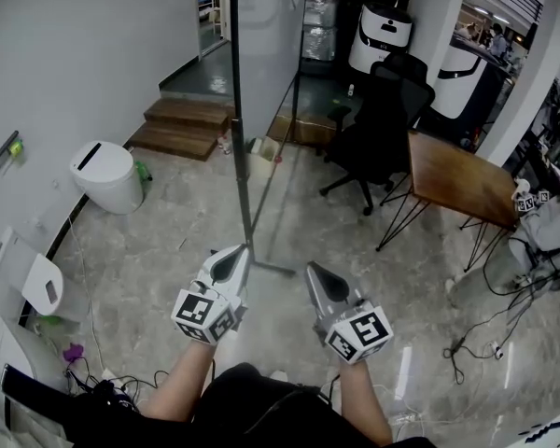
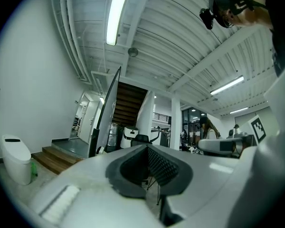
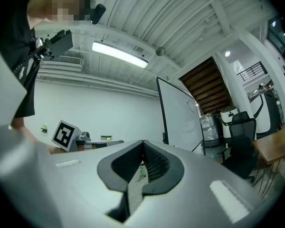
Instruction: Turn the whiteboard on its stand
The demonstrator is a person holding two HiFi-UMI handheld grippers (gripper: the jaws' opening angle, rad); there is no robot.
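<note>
**Grippers.** The left gripper (image 1: 234,262) is showing its jaws pressed together with nothing between them. The right gripper (image 1: 318,277) is likewise presenting closed jaws, with no object in the bite. Both are pointing roughly level and side by side, low in the head view. Neither is touching anything.

**Task object.** The whiteboard (image 1: 266,54) is standing just ahead of the grippers, appearing nearly edge-on to the person in the head view. Its dark upright (image 1: 242,180) is running down to a floor bar (image 1: 273,269) that lies between and just beyond the two tips. In the right gripper view the white face is angling away to the right.

**Progress.** No hold is being taken on the board or its frame, so no turn is under way. Whether the present edge-on setting is the start position or the wanted result is not determinable from these pictures. My judgement is that a grip or push on the frame edge is still outstanding.

**Surroundings.** A black office chair (image 1: 383,119) and a wooden table (image 1: 457,180) are standing beyond the board to the right. Wooden steps (image 1: 182,124) and a white round-topped unit (image 1: 107,175) are sitting to the left.

**Writing.** The marker cubes (image 1: 205,315) are carrying black-and-white square codes only. A faint scribble is showing near the board's top. I am finding no readable lettering or brand.
</note>
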